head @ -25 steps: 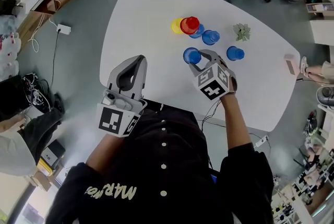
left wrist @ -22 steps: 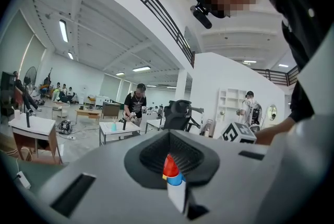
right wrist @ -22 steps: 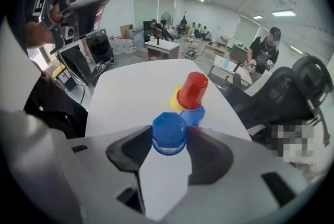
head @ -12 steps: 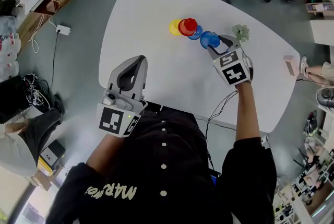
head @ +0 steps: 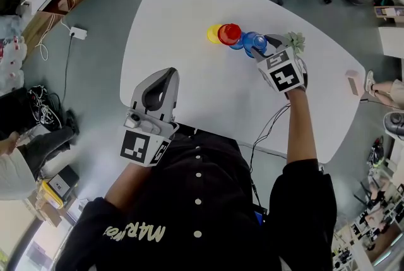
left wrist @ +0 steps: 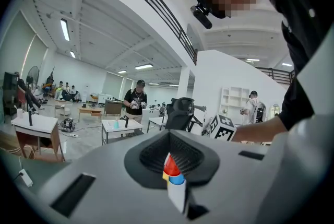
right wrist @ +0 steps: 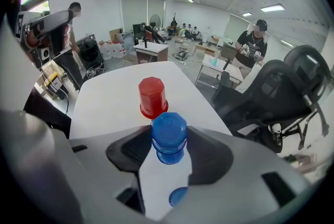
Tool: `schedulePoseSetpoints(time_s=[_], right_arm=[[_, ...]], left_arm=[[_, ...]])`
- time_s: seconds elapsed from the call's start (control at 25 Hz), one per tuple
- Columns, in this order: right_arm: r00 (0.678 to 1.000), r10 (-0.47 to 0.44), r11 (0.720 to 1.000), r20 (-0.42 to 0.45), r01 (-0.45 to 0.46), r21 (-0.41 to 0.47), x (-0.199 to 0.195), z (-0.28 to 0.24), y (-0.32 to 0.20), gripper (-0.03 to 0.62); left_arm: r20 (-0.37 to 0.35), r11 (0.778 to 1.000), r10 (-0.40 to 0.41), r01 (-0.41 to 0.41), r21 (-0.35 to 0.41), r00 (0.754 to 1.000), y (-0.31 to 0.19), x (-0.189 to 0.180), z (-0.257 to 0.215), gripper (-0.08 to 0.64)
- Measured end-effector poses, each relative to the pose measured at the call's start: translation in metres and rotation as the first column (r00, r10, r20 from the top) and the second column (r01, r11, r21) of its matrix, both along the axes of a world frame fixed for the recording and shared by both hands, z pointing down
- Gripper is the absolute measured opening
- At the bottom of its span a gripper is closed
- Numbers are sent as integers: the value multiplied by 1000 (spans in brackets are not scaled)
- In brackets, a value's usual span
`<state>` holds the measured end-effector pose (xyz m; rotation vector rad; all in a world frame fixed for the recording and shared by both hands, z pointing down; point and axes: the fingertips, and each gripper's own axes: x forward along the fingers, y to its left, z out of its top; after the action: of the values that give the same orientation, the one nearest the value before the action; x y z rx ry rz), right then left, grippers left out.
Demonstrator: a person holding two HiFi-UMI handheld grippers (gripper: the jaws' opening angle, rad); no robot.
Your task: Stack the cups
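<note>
Item 1, right gripper (head: 264, 47): I see its fingers (right wrist: 209, 151) clamped on the sides of the held blue cup (right wrist: 168, 134). The cup is upside down, over the far part of the white tabletop (head: 183, 67). More blue shows directly under it; I cannot tell whether that is its own rim or another cup.

Item 2, left gripper (head: 165, 74): I read its fingers as closed together with nothing between them. It sits at the near tabletop edge, well apart from the cups.

Item 3, red cup (head: 230, 31): upside down, just beyond the held cup.

Item 4, yellow cup (head: 213, 33): just beside the red one.

Item 5, second blue cup (head: 239, 43): between the red cup and the held cup.

Item 6, small green succulent (head: 295, 41): just beside the right gripper.
</note>
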<state>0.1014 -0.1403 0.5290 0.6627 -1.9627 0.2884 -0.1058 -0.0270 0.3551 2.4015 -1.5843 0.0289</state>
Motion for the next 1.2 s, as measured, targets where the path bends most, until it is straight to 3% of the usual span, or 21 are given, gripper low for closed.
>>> schedulePoseSetpoints(time_s=[0.44, 0.52, 0.72, 0.92, 1.2], right_arm=[[1000, -2, 1000, 25, 2, -3, 2, 4, -5, 222], [999, 8, 1000, 36, -8, -6, 3, 4, -5, 272], [998, 15, 1000, 65, -15, -4, 5, -5, -1, 288], [997, 56, 998, 60, -57, 23, 38, -20, 9, 288], [984, 180, 983, -5, -179, 34, 116, -20, 28, 288]], left_arm=[[-3, 1000, -2, 2, -15, 1000, -5, 2, 2, 11], [-2, 1000, 0, 0, -15, 1000, -5, 3, 2, 11], [0, 1000, 3, -3, -10, 1000, -5, 3, 0, 11], [1, 1000, 13, -13, -3, 1000, -4, 7, -2, 11], [3, 999, 39, -39, 6, 999, -2, 14, -6, 11]])
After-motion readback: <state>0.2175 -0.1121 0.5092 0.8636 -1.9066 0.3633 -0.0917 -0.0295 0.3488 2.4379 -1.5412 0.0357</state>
